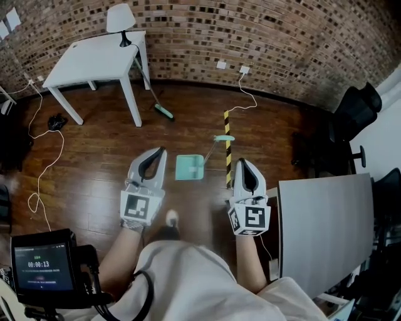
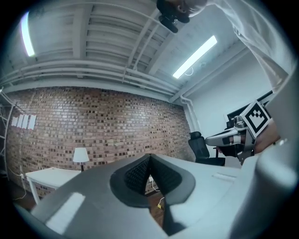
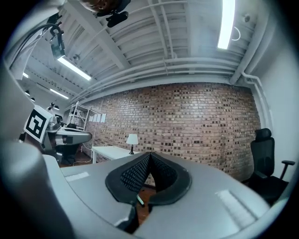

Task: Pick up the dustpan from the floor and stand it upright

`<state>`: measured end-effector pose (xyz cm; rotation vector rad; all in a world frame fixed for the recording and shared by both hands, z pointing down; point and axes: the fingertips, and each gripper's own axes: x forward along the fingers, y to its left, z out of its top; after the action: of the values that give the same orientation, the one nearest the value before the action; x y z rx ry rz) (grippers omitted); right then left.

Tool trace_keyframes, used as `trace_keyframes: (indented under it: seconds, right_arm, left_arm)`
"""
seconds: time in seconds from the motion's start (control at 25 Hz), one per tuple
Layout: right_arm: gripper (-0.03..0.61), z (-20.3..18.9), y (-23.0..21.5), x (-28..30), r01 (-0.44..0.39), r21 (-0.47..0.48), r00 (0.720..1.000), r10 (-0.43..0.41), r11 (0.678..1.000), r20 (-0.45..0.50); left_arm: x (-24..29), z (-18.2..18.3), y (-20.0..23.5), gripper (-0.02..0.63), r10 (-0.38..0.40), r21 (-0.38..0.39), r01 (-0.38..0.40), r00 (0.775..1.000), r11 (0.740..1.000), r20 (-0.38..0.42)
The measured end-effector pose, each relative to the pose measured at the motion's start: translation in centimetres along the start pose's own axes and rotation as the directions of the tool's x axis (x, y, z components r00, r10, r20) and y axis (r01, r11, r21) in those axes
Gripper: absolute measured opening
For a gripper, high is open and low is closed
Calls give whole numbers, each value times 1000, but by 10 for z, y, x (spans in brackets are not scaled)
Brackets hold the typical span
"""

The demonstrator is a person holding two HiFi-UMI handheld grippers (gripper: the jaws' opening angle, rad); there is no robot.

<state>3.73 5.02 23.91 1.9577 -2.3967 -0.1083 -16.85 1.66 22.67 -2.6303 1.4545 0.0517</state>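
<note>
The teal dustpan (image 1: 188,167) lies flat on the wooden floor, its thin handle running up and right to a teal grip (image 1: 223,138). In the head view my left gripper (image 1: 161,150) hangs just left of the pan, and my right gripper (image 1: 240,162) hangs to its right; both are above the floor and apart from it. In the left gripper view the left gripper (image 2: 149,157) has its jaws shut with nothing between them. The right gripper (image 3: 149,154) is shut and empty too. Both point level toward the brick wall.
A white table (image 1: 94,59) with a lamp (image 1: 120,19) stands at the back left, and a broom (image 1: 164,112) leans on it. A black-and-yellow strip (image 1: 227,147) lies beside the dustpan. A grey desk (image 1: 326,219) and black chairs (image 1: 357,106) fill the right. Cables (image 1: 44,169) trail at the left.
</note>
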Motion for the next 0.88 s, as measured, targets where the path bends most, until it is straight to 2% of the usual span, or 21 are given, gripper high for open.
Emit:
trace_keyframes:
  seconds: [0.24, 0.36, 0.64, 0.88]
  right_arm:
    - [14, 50, 6, -81, -43, -18, 989, 45, 999, 141]
    - [14, 72, 15, -130, -81, -37, 981, 86, 996, 175]
    - [14, 76, 34, -237, -93, -26, 984, 96, 995, 153]
    - [14, 73, 46, -270, -54, -7, 989, 54, 999, 140]
  left_arm:
    - [-62, 67, -51, 0, 19, 53, -26, 992, 998, 126]
    - [-101, 93, -85, 0, 33, 63, -44, 986, 997, 160]
    - [-194, 100, -157, 0, 19, 55, -26, 992, 998, 126]
    - [-226, 98, -164, 0, -8, 35, 4, 994, 999, 105]
